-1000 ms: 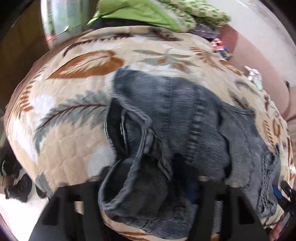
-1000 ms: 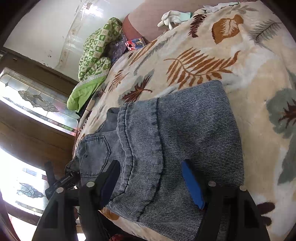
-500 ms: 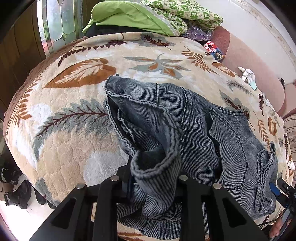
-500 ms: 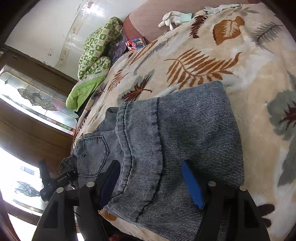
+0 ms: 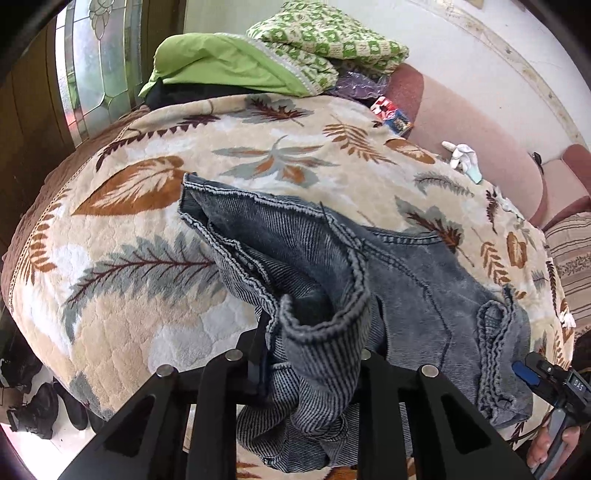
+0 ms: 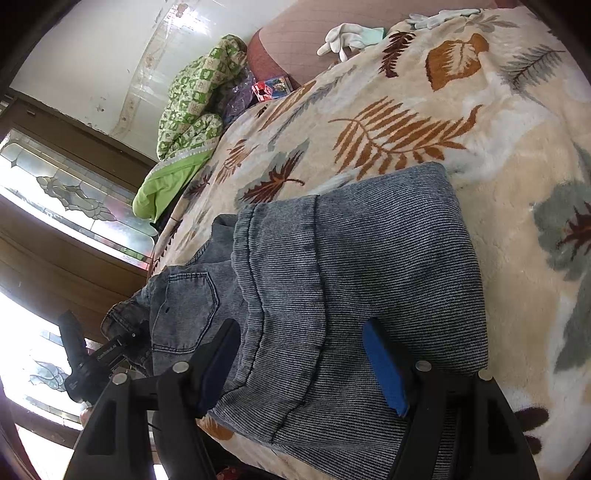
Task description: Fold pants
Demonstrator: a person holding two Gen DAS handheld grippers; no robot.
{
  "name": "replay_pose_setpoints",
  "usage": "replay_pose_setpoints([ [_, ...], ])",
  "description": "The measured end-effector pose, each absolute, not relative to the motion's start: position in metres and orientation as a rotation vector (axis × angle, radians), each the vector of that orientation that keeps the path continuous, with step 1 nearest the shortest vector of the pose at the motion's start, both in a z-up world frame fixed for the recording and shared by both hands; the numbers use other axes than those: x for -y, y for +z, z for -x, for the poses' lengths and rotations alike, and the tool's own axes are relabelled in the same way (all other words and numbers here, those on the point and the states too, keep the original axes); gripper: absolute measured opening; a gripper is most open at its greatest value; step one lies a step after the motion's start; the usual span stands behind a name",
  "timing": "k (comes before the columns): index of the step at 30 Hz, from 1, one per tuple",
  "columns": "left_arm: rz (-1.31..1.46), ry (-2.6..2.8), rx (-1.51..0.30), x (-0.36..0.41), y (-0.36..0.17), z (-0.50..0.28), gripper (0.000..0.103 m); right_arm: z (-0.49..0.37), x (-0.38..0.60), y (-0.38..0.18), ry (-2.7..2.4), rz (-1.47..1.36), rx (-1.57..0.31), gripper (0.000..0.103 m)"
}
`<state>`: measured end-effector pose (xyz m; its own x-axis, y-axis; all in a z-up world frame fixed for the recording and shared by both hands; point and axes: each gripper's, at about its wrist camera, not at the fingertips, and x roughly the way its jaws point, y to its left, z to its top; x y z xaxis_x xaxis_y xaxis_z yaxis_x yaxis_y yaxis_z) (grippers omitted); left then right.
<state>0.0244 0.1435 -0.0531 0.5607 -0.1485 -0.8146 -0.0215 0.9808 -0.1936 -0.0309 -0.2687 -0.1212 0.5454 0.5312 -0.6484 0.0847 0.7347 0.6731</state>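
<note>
The left gripper [image 5: 314,354] is closing its fingers on a bunched hem of the pants [image 5: 406,280], and the striped denim already sits pressed between them and hangs down below the fingertips. The right gripper [image 6: 303,365] holds its fingers wide apart, with the folded stack of the pants [image 6: 351,266] lying flat between and beyond them, and its pads do not press on the cloth. The first risk is that the left grip holds only one thick roll of cloth, so the layers under it may slide out or drag the whole stack when this hand pulls. Because the right fingers pin nothing, the neat fold in front of them could open or shift on the soft leaf-pattern blanket [image 5: 140,295]. The bed edge is just under both grippers, so loose cloth may slip off toward the dark shoes [image 5: 33,410] on the floor. Far beyond the fingers lie a green quilt [image 5: 325,40], a small colourful box [image 5: 393,112] and white gloves [image 6: 347,35], all well apart from the pants, so nothing there blocks the fold.
</note>
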Motion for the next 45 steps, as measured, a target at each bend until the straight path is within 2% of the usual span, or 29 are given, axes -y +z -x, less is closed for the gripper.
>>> replay_pose_setpoints([
  [4, 0.185, -0.125, -0.935, -0.136, -0.035, -0.020, 0.023, 0.034, 0.285, -0.120, 0.319, -0.804, -0.942, 0.072],
  [10, 0.164, -0.236, -0.874, -0.108, -0.002, -0.012, 0.023, 0.054, 0.345, -0.108, 0.269, -1.020, -0.735, 0.072],
  [18, 0.040, -0.461, -0.818, -0.014, 0.029, 0.010, 0.022, 0.071, 0.394, -0.122, 0.180, -1.275, -0.626, 0.072],
  [22, -0.038, -0.599, -0.849, 0.053, 0.020, 0.023, 0.022, 0.077, 0.407, -0.121, 0.175, -1.322, -0.575, 0.072],
  [26, -0.124, -0.669, -0.937, 0.116, -0.019, 0.030, 0.024, 0.085, 0.424, -0.120, 0.153, -1.362, -0.535, 0.072],
  [29, -0.139, -0.669, -1.028, 0.138, -0.049, 0.032, 0.031, 0.093, 0.436, -0.120, 0.120, -1.365, -0.519, 0.072],
  [33, -0.073, -0.752, -1.016, 0.128, -0.033, 0.036, 0.037, 0.097, 0.447, -0.125, 0.080, -1.360, -0.535, 0.072],
  [36, 0.030, -0.850, -0.947, 0.104, -0.003, 0.041, 0.051, 0.094, 0.446, -0.132, 0.082, -1.372, -0.562, 0.072],
  [38, 0.071, -0.866, -0.845, 0.084, 0.020, 0.045, 0.070, 0.089, 0.439, -0.133, 0.098, -1.372, -0.579, 0.072],
  [40, 0.060, -0.811, -0.753, 0.064, 0.034, 0.044, 0.077, 0.084, 0.429, -0.130, 0.111, -1.342, -0.597, 0.072],
  [42, 0.023, -0.710, -0.733, 0.049, 0.032, 0.036, 0.077, 0.081, 0.420, -0.125, 0.123, -1.293, -0.608, 0.072],
  [45, 0.039, -0.577, -0.826, 0.022, 0.005, 0.012, 0.077, 0.076, 0.403, -0.112, 0.179, -1.202, -0.612, 0.072],
])
